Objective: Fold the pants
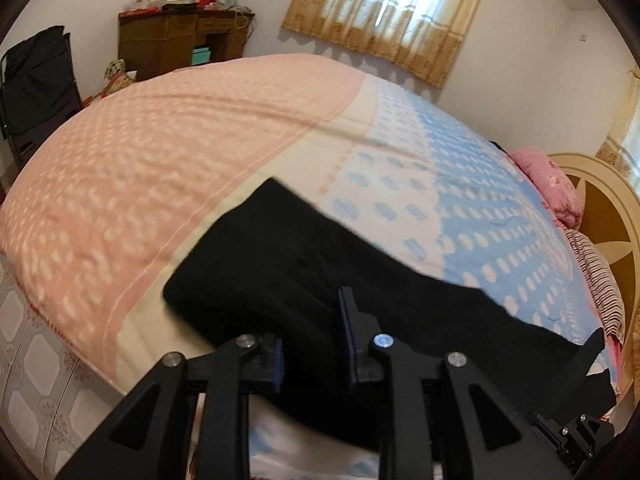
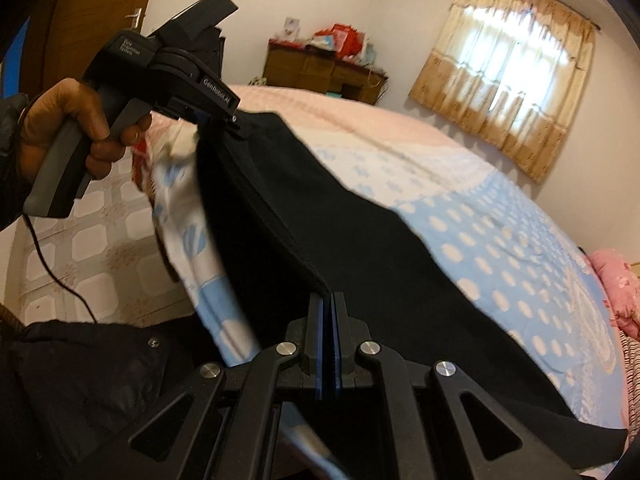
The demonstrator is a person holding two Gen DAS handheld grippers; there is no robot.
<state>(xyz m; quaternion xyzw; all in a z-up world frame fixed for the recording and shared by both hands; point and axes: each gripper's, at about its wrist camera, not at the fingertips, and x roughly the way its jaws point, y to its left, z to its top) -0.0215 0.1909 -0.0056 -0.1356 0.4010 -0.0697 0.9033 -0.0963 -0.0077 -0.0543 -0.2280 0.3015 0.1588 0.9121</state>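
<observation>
**Carrying the gripped edge across the bed**

The black, soft-knit pants (image 2: 340,232) lie along the near side of the bed with the pink and blue dotted cover (image 1: 168,152), and you have their near edge lifted off it.

Right gripper (image 2: 329,300): its blue-padded jaws are pressed together with a thin fold of the black fabric pinched between them. Keep this clamp firm.

Left gripper (image 1: 312,328): its jaws stand slightly apart with a thick bunch of the pants between the pads (image 1: 347,320). From the right wrist view, the tip bites the far-left corner of the cloth, which hangs taut from it. The left wrist view does not settle whether both pads press fully. Squeeze again if the fabric feels loose.

Procedure, as judged from this position:

1. Hold both grippers at the same height so the lifted edge stays straight between them.
2. Move both hands together towards the far side. One hand leading will skew the fold.
3. Keep the cloth clear of the cover, which is rucked up at the near-left corner.
4. Lay the edge on the matching far edge before releasing.
</observation>
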